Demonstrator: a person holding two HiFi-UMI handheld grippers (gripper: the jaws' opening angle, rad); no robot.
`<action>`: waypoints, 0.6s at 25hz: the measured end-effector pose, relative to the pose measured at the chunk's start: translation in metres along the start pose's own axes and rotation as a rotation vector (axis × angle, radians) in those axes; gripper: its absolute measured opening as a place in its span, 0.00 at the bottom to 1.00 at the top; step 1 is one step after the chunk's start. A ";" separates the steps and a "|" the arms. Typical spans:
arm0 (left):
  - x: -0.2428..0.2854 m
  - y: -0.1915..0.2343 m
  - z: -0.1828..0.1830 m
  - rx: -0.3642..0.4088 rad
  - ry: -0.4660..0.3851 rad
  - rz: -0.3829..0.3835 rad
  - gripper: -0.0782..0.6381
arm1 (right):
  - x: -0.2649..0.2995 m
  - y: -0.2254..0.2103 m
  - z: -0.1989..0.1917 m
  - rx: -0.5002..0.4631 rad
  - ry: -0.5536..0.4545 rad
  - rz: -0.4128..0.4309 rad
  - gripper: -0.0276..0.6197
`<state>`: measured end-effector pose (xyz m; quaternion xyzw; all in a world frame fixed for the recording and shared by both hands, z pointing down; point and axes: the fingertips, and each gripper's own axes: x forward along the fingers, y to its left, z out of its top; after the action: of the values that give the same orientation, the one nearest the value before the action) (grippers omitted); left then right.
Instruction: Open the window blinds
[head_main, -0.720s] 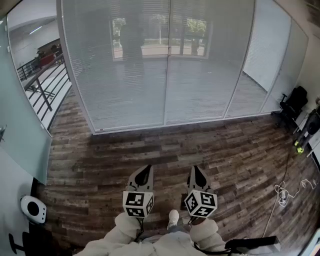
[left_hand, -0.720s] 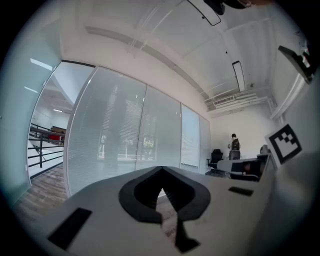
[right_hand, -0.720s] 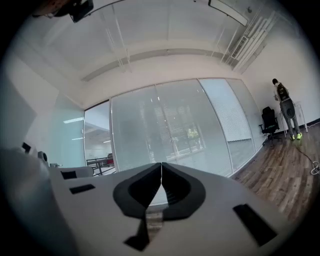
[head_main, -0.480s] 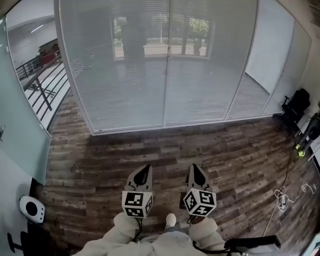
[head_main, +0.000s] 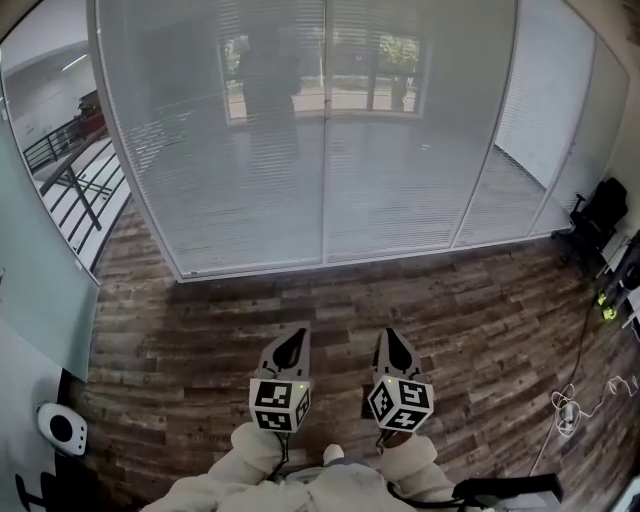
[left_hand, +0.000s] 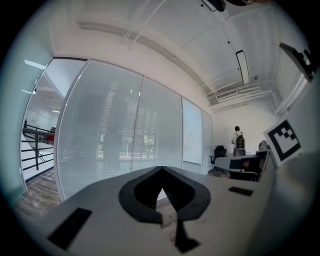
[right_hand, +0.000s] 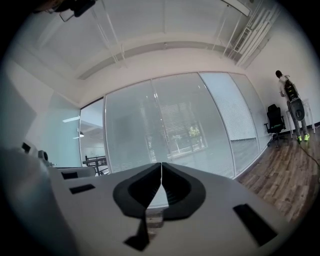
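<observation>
A tall glass wall with closed white slat blinds (head_main: 300, 150) behind the panes fills the far side of the room; the same blinds (left_hand: 120, 135) (right_hand: 165, 130) face both gripper views. Through the slats a bright window with trees shows faintly. My left gripper (head_main: 300, 333) and right gripper (head_main: 388, 335) are held side by side, level, over the wood floor, about two steps short of the glass. Both are shut, tips together, with nothing between them. No cord or wand for the blinds is visible.
Dark wood plank floor (head_main: 450, 310) runs up to the glass. An office chair (head_main: 597, 215) and cables (head_main: 575, 395) sit at the right, a white round device (head_main: 62, 427) at the lower left. A railing (head_main: 70, 180) shows beyond the left pane. A person (right_hand: 292, 107) stands far right.
The view has moved forward, so the glass wall and blinds are nearer and larger. Both grippers keep their place side by side, still shut.
</observation>
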<state>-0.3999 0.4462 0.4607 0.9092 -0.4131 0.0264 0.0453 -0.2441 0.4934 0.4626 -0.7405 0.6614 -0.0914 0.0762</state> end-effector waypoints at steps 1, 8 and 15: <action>0.012 -0.003 0.001 -0.001 0.002 -0.001 0.11 | 0.007 -0.010 0.001 0.002 0.001 -0.005 0.07; 0.074 -0.014 0.003 0.003 -0.005 0.002 0.11 | 0.049 -0.056 0.011 -0.015 0.004 -0.025 0.06; 0.116 0.004 0.001 -0.014 0.008 0.031 0.11 | 0.094 -0.074 0.002 -0.012 0.043 -0.025 0.07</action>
<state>-0.3264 0.3565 0.4695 0.9023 -0.4270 0.0278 0.0528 -0.1622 0.4085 0.4809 -0.7470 0.6542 -0.1044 0.0564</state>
